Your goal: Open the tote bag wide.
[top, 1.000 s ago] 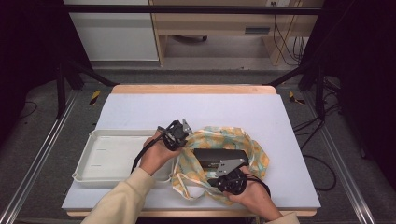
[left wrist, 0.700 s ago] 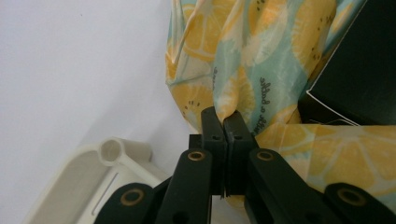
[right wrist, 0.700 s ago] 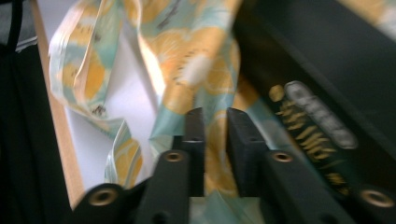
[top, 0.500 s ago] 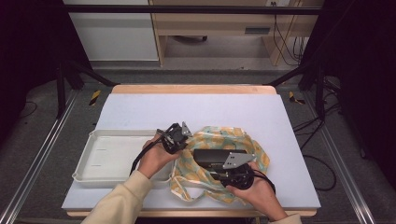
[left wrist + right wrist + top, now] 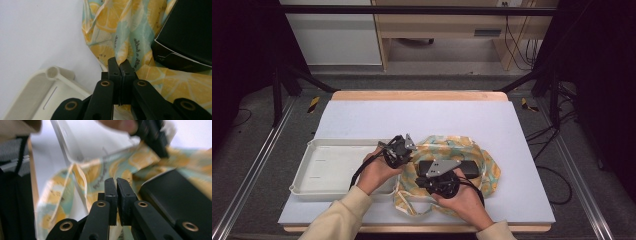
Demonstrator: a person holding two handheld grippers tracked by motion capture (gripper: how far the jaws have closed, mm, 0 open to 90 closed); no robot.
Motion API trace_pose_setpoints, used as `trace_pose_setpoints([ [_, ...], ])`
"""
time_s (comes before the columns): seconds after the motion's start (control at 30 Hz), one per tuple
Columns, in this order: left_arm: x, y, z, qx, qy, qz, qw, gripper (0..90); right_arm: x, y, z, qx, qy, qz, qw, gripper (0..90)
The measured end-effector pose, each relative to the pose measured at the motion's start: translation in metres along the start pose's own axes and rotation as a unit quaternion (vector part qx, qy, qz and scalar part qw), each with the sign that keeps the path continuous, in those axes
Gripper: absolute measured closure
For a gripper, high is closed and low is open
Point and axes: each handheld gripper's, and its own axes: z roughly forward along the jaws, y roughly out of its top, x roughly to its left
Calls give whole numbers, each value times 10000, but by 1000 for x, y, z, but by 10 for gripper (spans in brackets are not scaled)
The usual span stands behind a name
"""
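**Lemon-print bag pinched near the desk's front edge**

The soft, crumpled lemon-print fabric bag lies by the front edge, beside a white plastic tray. A matte black rectangular box rests on it, partly hidden. The left gripper pinches a fabric fold. The right gripper, jaws just closing, is pressed together; cloth between them is blurred.

One camera looks down from above the tabletop; two ride the jaws, close against the lemon-print bag, shared by all.

A box lies on the bag, right of the tray.
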Motion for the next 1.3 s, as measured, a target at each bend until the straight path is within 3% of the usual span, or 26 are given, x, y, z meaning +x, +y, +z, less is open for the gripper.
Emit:
trace_pose_setpoints([
  [0.1,-1,-2,4,32,-29,-30,10000,898,-2,-9,11,263,-40,108,9996,900],
  [0.33,-2,1,14,294,-86,5,9995,896,-8,-19,17,499,-173,369,9979,900],
  [0.5,-2,4,22,472,-150,56,9988,894,-7,-22,20,619,-204,325,9973,900],
  [0.63,-3,2,22,365,-76,15,9993,872,-7,-22,20,572,-193,274,9978,900],
  [0.77,-2,-5,13,-132,103,-236,9996,812,-6,-22,13,476,-219,246,9983,900],
  [0.87,-1,-9,1,-532,226,-445,9973,729,-4,-21,5,355,-247,250,9988,900],
  [0.93,-1,-11,-8,-672,301,-486,9961,673,-3,-20,-1,271,-272,238,9990,900],
  [1.07,-1,-14,-27,-1101,499,-637,9906,497,-1,-18,-20,98,-414,244,9988,900],
  [1.17,-1,-17,-41,-1537,549,-744,9838,470,-2,-19,-27,14,-484,251,9985,900],
  [1.23,-3,-18,-47,-1640,562,-756,9819,461,-3,-20,-37,-80,-608,272,9977,900],
  [1.3,-9,-20,-54,-1718,418,-716,9816,495,-4,-22,-48,-205,-758,275,9965,900],
])
